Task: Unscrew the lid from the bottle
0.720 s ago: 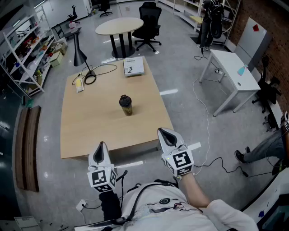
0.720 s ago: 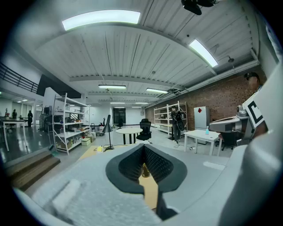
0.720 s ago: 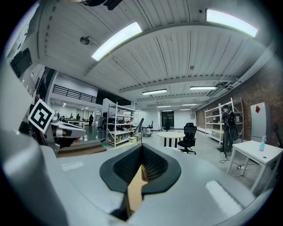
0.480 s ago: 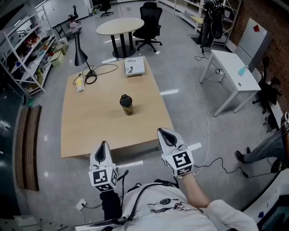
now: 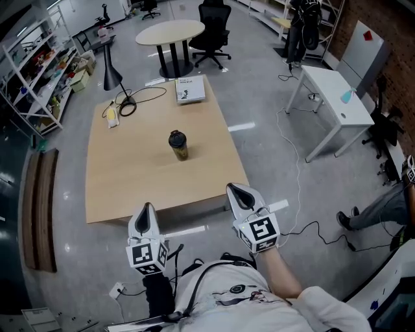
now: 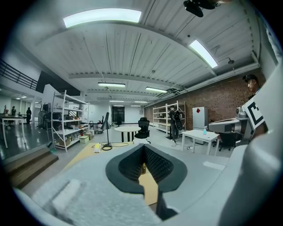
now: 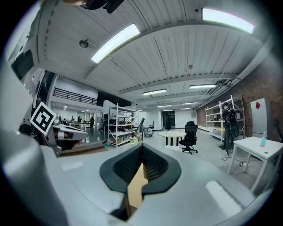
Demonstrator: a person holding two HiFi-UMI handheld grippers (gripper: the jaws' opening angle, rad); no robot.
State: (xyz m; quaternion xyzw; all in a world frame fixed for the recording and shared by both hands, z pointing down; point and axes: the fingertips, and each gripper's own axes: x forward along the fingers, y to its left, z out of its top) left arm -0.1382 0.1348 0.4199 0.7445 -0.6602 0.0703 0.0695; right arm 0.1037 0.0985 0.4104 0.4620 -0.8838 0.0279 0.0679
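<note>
One bottle [image 5: 179, 150] stands upright near the middle of the wooden table [image 5: 123, 188], with its dark lid [image 5: 176, 137] on top. At the far end of the table lie a book [image 5: 190, 89], a coiled black cable [image 5: 130, 106] beside the foot of a black lamp [image 5: 111, 70], and a small yellow item [image 5: 112, 118] near the left corner.

Both grippers are held off the table's near edge, well apart from the bottle and pointing toward it. The left gripper [image 5: 146, 210] has its jaws pressed together with nothing between them, as its own view shows [image 6: 143, 164]. The right gripper [image 5: 235, 190] is likewise closed and empty [image 7: 142, 162].

Beyond the table stand a round table [image 5: 170, 31] and a black office chair [image 5: 211, 18]. To the right is a white table [image 5: 337, 91]. Shelves [image 5: 39, 65] line the left wall.
</note>
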